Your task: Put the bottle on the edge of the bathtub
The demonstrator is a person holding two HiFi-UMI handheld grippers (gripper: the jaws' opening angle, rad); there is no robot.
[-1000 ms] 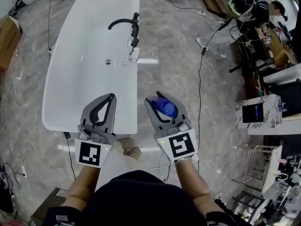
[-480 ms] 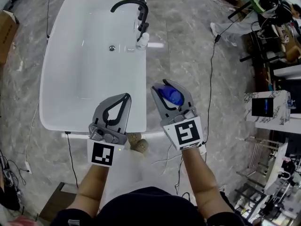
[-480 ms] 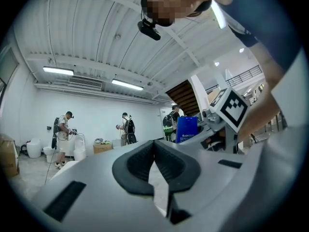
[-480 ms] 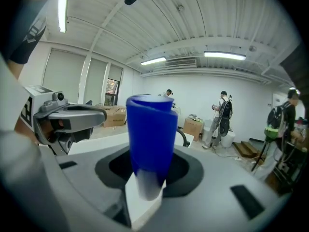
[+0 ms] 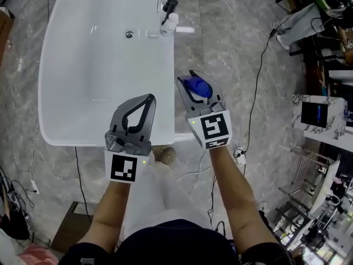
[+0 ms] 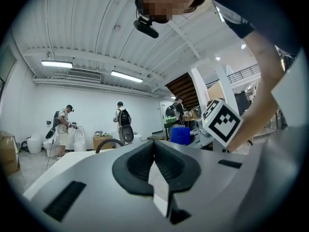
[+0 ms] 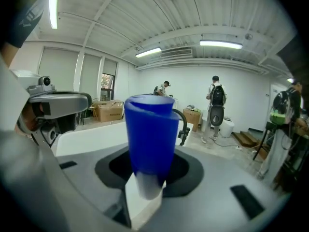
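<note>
Fingers of the right gripper (image 5: 196, 84) are clamped on a blue bottle (image 7: 149, 129), jaws set wide around its whitish lower end. Left gripper (image 5: 148, 99) is pinched closed with nothing in it, hanging over the near end of the white bathtub (image 5: 94, 115).

The bottle sits above the grey floor (image 5: 231, 48), just beside the tub's right edge (image 5: 169, 76), not over it yet.

Risks, as judged:
- the grip looks low on the bottle, so the tall blue body could tilt when set down
- the edge looks narrow and glossy; an off-centre placement could drop the bottle into the tub or onto the floor
- letting go before the base sits flat would tip it

No brand or label shows on the bottle. Only black-and-white square markers (image 5: 214, 127) on the gripper cubes; no readable text anywhere.
</note>
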